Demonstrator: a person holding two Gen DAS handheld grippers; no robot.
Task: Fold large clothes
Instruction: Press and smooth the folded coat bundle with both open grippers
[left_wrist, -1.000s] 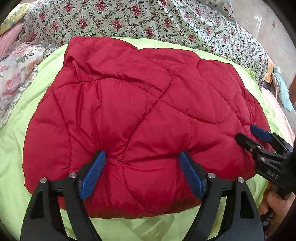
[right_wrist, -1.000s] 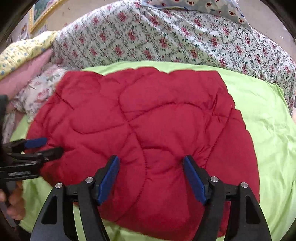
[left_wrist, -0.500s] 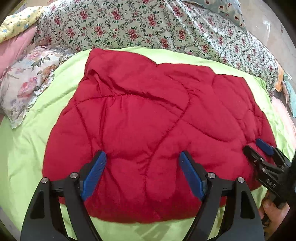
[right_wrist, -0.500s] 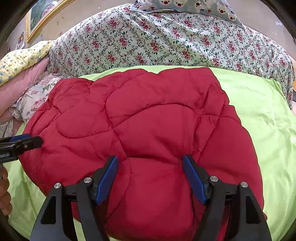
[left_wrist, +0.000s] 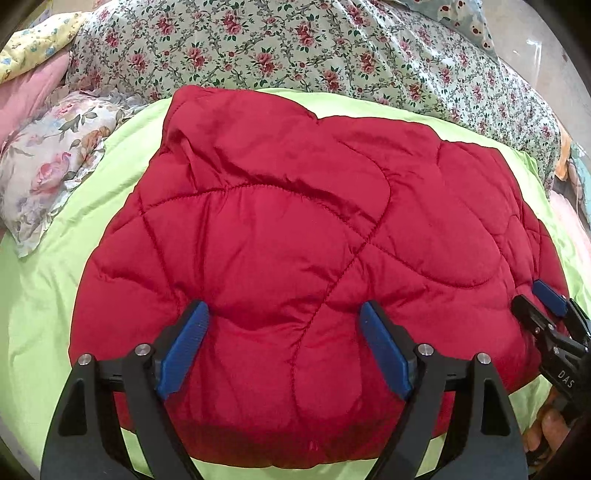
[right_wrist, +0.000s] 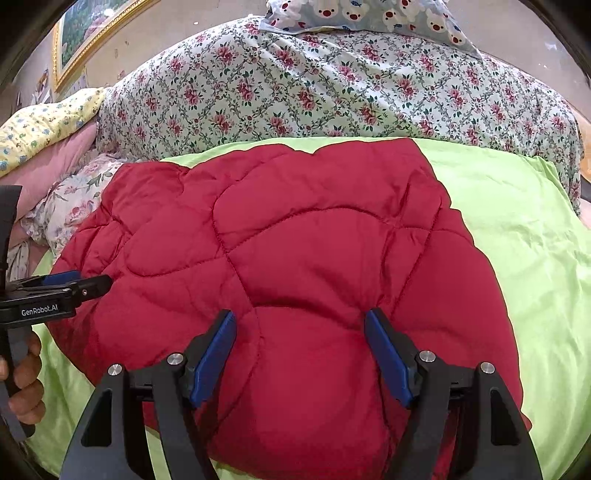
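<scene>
Green sheet (left_wrist: 110, 206) wider around red quilt (left_wrist: 295, 229)

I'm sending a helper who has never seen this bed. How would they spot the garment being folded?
Find the lime-green sheet spread below the rose-print bedding. On it lies the red quilted jacket, the only plain, puffy red piece among floral fabrics.

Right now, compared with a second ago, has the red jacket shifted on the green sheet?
No. The red jacket keeps its far left corner equally close to the floral pillow on the green sheet; only the camera shifted.
</scene>
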